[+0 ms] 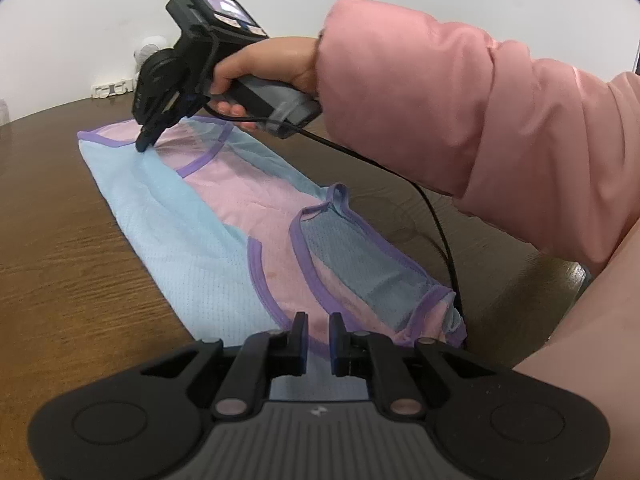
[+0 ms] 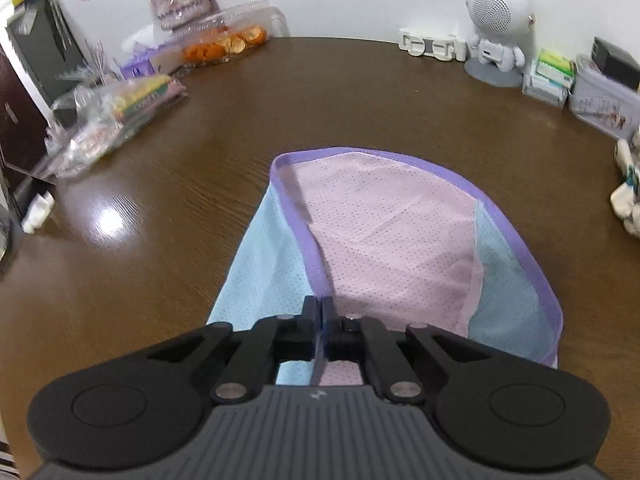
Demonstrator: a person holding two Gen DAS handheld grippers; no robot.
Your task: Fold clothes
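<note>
Our left gripper (image 1: 318,328) hides the near hem of the mesh vest (image 1: 208,216), its 2 fingers slightly spread above the cloth. Our right gripper (image 2: 322,312) pinches the purple trim at the far end. The vest lies lengthwise on the brown worktop (image 1: 60,240), bare wood alongside.

Table centre (image 2: 224,128): bare wood ahead of the garment (image 2: 384,232), open to passage.
Left edge: plastic-wrapped packets (image 2: 116,116) and an orange snack bag (image 2: 224,46) crowd it.
Far edge: white speaker figure (image 2: 496,28), white clip holder (image 2: 432,44) against the wall.
Right far corner: storage boxes (image 2: 600,96) block access.
Near edge: black cable (image 1: 436,216) trails beside the garment.
</note>
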